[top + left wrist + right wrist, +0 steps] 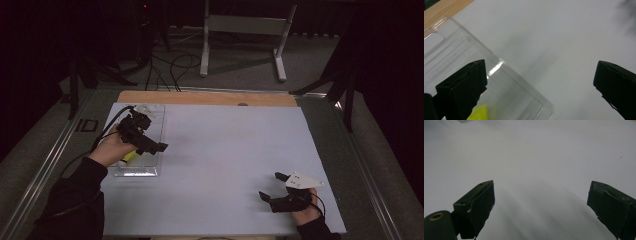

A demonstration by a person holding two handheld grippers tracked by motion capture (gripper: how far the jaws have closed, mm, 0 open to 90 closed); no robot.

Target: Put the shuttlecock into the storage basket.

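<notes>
Clear tray [150,114] on white table [225,150]

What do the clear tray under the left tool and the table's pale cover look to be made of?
The clear tray looks like thin, glossy, transparent plastic: the cover shows through it, and its moulded rim catches bright glints. The pale cover looks like a matt sheet, perhaps paper or plastic; it reflects no glare. A bare strip at the far edge looks like wood, tan with a faint grain.

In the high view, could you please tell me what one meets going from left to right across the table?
Clear plastic tray → left gripper → bare stretch of white table → right gripper
</notes>
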